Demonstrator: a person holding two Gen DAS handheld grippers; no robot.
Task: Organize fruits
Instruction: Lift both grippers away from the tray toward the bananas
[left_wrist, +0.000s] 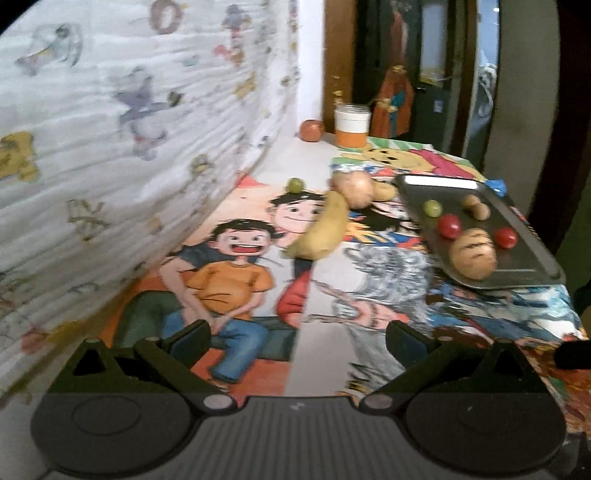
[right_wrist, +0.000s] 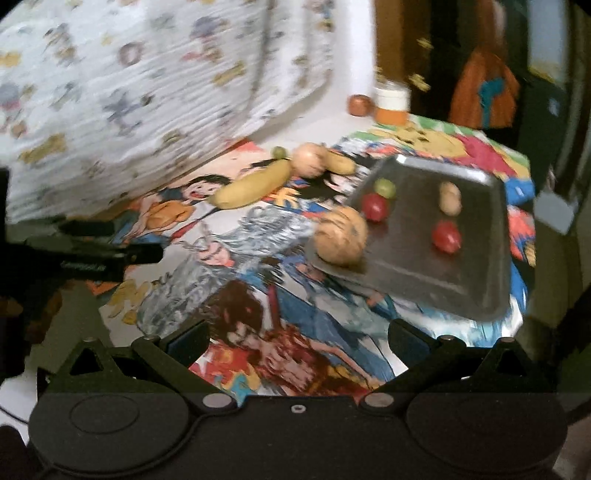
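Banana (left_wrist: 321, 229) lies well ahead of both parted, seemingly empty fingers (left_wrist: 192, 341).

The left tongs (left_wrist: 297, 341) stand wide open, both fingers (left_wrist: 188, 341) spread apart with nothing between them, held low over the near part of the desk and pointing toward its far edge. The right tongs (right_wrist: 297, 341) are likewise spread wide and empty, hovering above the near edge. In the right wrist view, the left tongs (right_wrist: 110, 251) reach in from the left side.
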